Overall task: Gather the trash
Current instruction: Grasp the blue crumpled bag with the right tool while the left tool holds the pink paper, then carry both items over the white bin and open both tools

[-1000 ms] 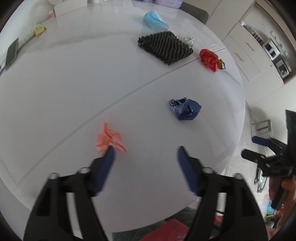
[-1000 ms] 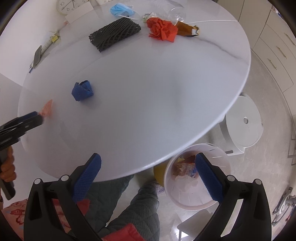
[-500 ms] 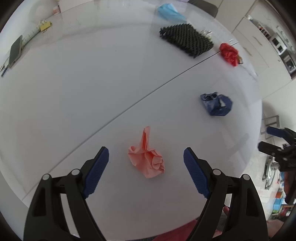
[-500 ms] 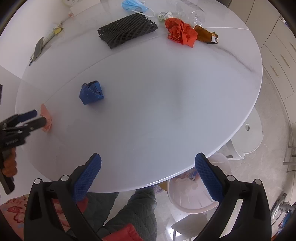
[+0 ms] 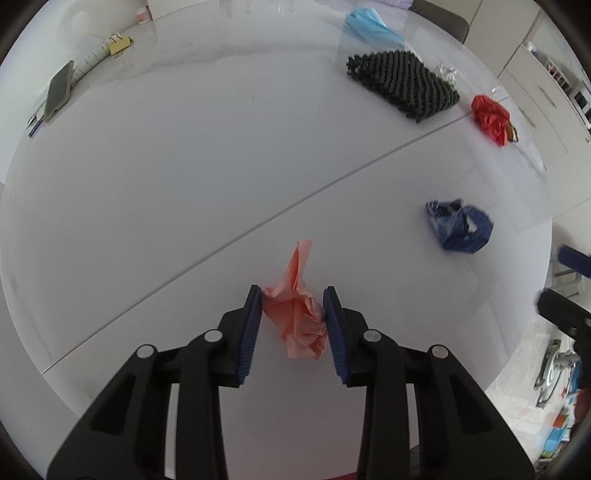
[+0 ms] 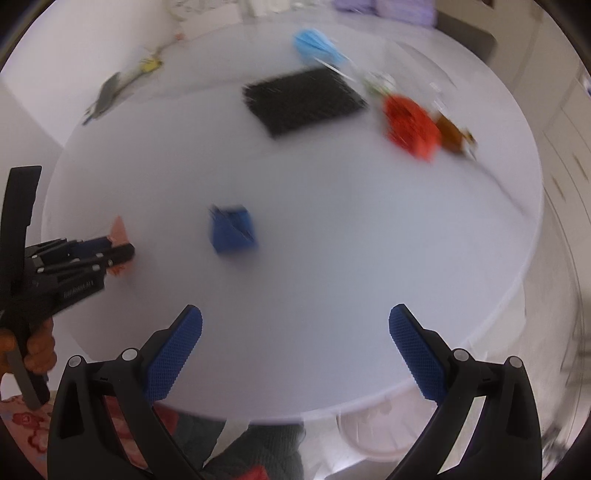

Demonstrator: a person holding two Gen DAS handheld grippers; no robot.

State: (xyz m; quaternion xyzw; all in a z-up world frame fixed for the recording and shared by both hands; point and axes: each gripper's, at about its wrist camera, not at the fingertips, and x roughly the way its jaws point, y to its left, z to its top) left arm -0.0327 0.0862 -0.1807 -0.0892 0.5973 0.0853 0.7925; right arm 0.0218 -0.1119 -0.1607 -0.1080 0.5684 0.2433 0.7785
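A crumpled pink paper wad [image 5: 295,317] lies on the white round table [image 5: 184,166] near its front edge. My left gripper [image 5: 291,291] points steeply down over it, jaws closing, and both blue pads touch the wad's sides. The right wrist view, which is blurred, shows this left gripper [image 6: 122,254] at the left with the pink wad [image 6: 119,229] sticking out past it. My right gripper [image 6: 295,314] hangs open above the table's near rim with nothing between its fingers. A blue crumpled wad [image 5: 460,230] lies to the right of the pink one.
Farther back lie a black foam net [image 5: 402,83], a red wad [image 5: 489,114], a light blue face mask [image 5: 369,24] and a brown wrapper [image 6: 452,134]. A phone [image 5: 57,90] rests at the far left. A white bin [image 6: 369,432] stands on the floor below the table's edge.
The left gripper moved over the pink wad, sank and narrowed its wide jaws onto it. The right gripper swung from above the bin toward the table, staying open.
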